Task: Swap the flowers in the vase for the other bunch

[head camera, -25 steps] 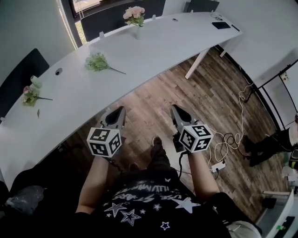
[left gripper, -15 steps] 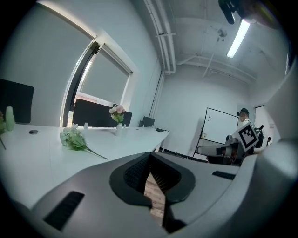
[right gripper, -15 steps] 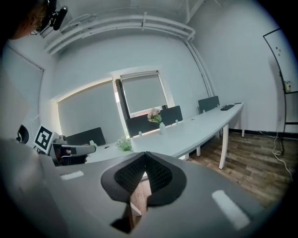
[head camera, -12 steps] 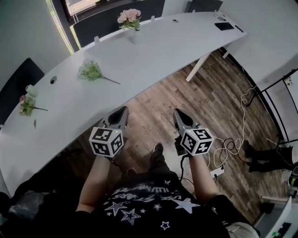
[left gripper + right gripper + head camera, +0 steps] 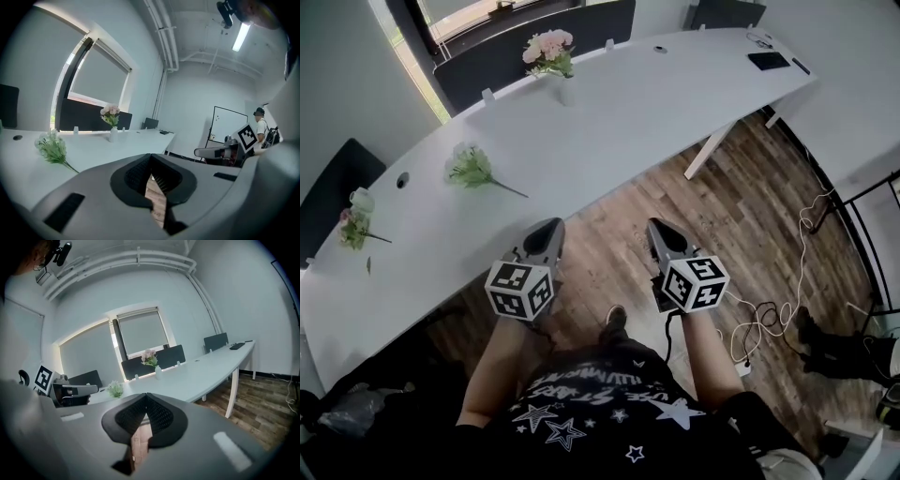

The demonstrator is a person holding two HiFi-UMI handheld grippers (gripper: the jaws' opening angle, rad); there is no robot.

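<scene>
A small white vase (image 5: pixel 565 90) with pink flowers (image 5: pixel 547 49) stands at the far side of the long white table (image 5: pixel 619 112). The same vase (image 5: pixel 113 134) (image 5: pixel 158 370) shows far off in both gripper views. A loose bunch of pale green flowers (image 5: pixel 470 167) (image 5: pixel 52 146) (image 5: pixel 115 388) lies on the table, left of the vase. My left gripper (image 5: pixel 550 227) (image 5: pixel 151 157) and right gripper (image 5: pixel 655 227) (image 5: pixel 146 396) are side by side over the wooden floor, short of the table's near edge. Both are shut with nothing in them.
A second small pinkish bunch (image 5: pixel 352 229) and a cup (image 5: pixel 362 199) lie at the table's far left. Dark chairs (image 5: pixel 534 37) stand behind the table. A black flat device (image 5: pixel 769 60) rests at its right end. Cables (image 5: pixel 764 309) trail on the floor at right.
Both grippers have travelled forward together towards the table, still shut. In the head view the table, vase and loose bunch have slid left and stand nearer.
</scene>
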